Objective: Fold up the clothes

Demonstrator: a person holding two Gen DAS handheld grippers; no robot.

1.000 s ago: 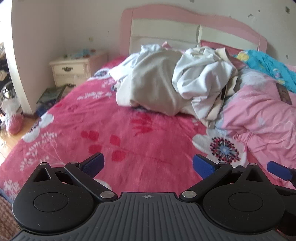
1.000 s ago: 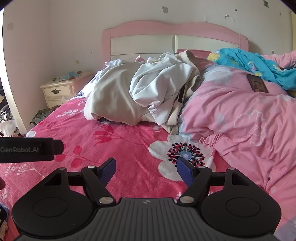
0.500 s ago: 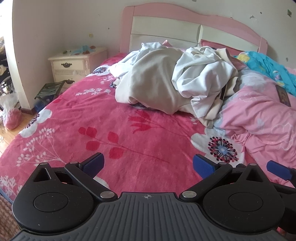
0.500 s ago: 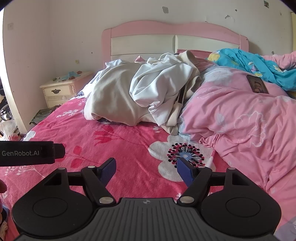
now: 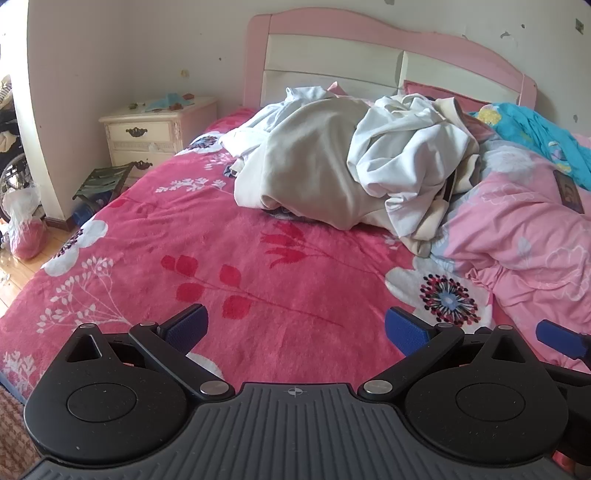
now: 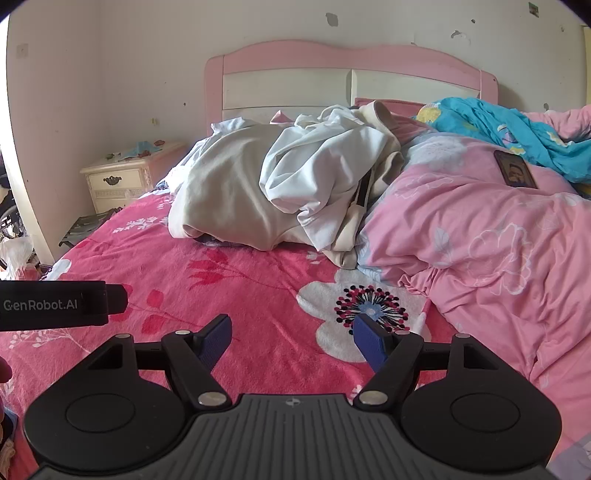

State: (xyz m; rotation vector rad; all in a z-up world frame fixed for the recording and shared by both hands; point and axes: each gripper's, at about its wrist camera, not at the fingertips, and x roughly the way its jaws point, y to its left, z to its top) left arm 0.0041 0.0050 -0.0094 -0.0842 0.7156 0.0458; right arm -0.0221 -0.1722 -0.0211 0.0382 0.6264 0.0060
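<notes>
While you hold both tools low over the foot of the bed, neither touches any cloth. Far left, against the wall, stands a cream nightstand (image 5: 159, 129) with small clutter on top, and a dark folding stool (image 5: 103, 182) sits on the floor just in front of it. Your left gripper (image 5: 295, 326) hovers above the red floral bedspread (image 5: 229, 243), its blue-padded fingers (image 5: 186, 326) spread wide with nothing between them. Beyond it, near the pink headboard (image 5: 369, 33), lies the pile of clothes (image 5: 343, 162): a beige garment (image 5: 314, 170) on the left, with a crumpled white garment (image 5: 410, 155) heaped over its right side. Your right gripper (image 6: 293, 338) is also spread wide and holds nothing, poised over a white flower printed on the bedspread. From its camera, the same pile (image 6: 280, 188) sits well ahead, touching a rumpled pink quilt (image 6: 491, 251) on the right. A small dark rectangular object (image 6: 515, 173) rests on that quilt, and a turquoise cloth (image 6: 509, 133) lies behind it, toward the wall.
</notes>
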